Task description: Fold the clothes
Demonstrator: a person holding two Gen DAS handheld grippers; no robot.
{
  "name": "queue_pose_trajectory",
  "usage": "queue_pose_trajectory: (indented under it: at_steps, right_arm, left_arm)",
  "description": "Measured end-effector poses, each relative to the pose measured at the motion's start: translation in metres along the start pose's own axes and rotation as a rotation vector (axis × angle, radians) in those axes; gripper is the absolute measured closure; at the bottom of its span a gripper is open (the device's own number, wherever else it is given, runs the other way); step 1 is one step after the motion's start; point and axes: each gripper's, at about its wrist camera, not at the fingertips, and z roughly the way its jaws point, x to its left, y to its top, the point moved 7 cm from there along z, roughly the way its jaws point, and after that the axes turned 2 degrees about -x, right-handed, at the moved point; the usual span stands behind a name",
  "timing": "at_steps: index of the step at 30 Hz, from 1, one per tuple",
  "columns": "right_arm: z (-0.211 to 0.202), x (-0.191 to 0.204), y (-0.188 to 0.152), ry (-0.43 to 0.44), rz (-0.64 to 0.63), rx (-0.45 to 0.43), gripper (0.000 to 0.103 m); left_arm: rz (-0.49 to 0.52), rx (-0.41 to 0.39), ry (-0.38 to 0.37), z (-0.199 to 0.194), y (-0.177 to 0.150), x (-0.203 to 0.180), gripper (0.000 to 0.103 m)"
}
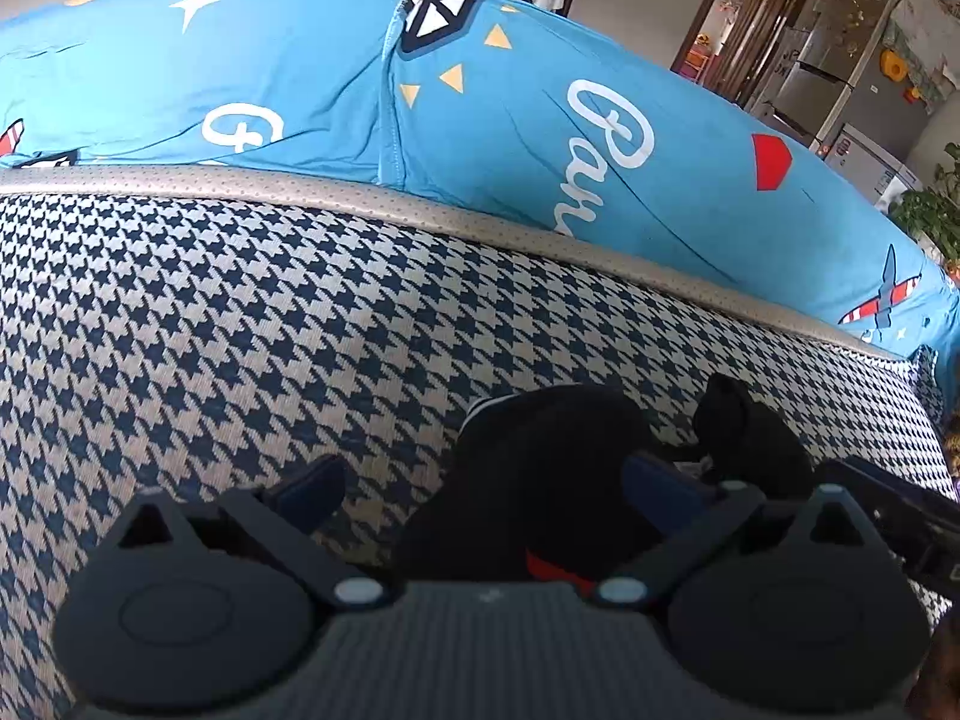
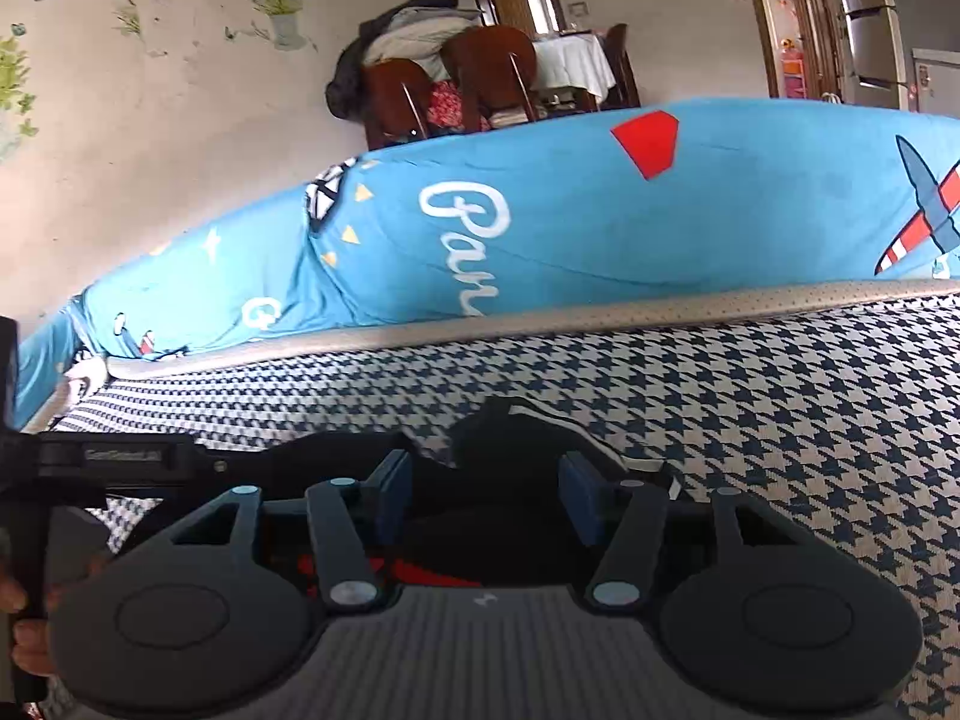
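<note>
One black garment point(image 1: 540, 480) with a patch of red near its lower edge and thin white stripes along one hem lies bunched on a blue-and-white houndstooth seat cushion point(image 1: 210, 330), close in front of both hand-held tools. Seen from the left wrist, the left gripper point(image 1: 486, 480) stands with its jaws spread wide, the dark cloth lying between and under them; its left finger point(image 1: 312, 489) rests clear over bare cushion, while the right one sits against the heap, and no pinch on the fabric can be made out. Seen from the right wrist, the right gripper point(image 2: 489, 495) stands about half open, its blue pads point(image 2: 393, 495) on either side of the same black garment point(image 2: 510, 450) without visibly pressing it. At the left edge of that view, a hand point(image 2: 24, 630) grips the dark frame of the other tool point(image 2: 120, 459), which reaches in just beside the cloth. A pale perforated trim point(image 1: 300, 186) runs along the far edge of the cushion, and behind it rises a bright blue cover point(image 1: 300, 78) printed with white script, stars, red shapes and planes. Beyond that stand dark wooden chairs point(image 2: 492, 72) heaped with clothing, a table under a white cloth point(image 2: 576, 60), a doorway and a steel refrigerator point(image 2: 870, 12).
</note>
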Motion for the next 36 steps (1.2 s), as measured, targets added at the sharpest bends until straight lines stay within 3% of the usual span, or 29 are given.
queue_pose_trajectory:
  at_steps: [10,22,24,28,32,36]
  right_arm:
    - [0.028,-0.002,-0.001,-0.026,-0.065,0.032,0.034]
    - [0.061,-0.006,-0.016,-0.039,-0.104,0.129,0.034]
    - [0.064,-0.006,-0.019,-0.045,-0.115,0.141,0.044]
    - [0.067,-0.007,-0.022,-0.047,-0.114,0.159,0.072]
    - [0.066,-0.007,-0.021,-0.047,-0.114,0.157,0.080]
    - [0.063,-0.006,-0.014,-0.045,-0.104,0.130,0.085]
  left_arm:
    - [0.047,0.041,-0.030,0.021,0.005,-0.010,0.000]
    - [0.165,0.122,-0.062,0.040,-0.012,-0.029,0.000]
    - [0.175,0.132,-0.069,0.044,-0.014,-0.032,0.000]
    - [0.207,0.134,-0.070,0.046,-0.020,-0.036,0.003]
    - [0.226,0.120,-0.062,0.046,-0.021,-0.039,0.017]
    - [0.214,0.111,-0.071,0.044,-0.017,-0.040,0.037]
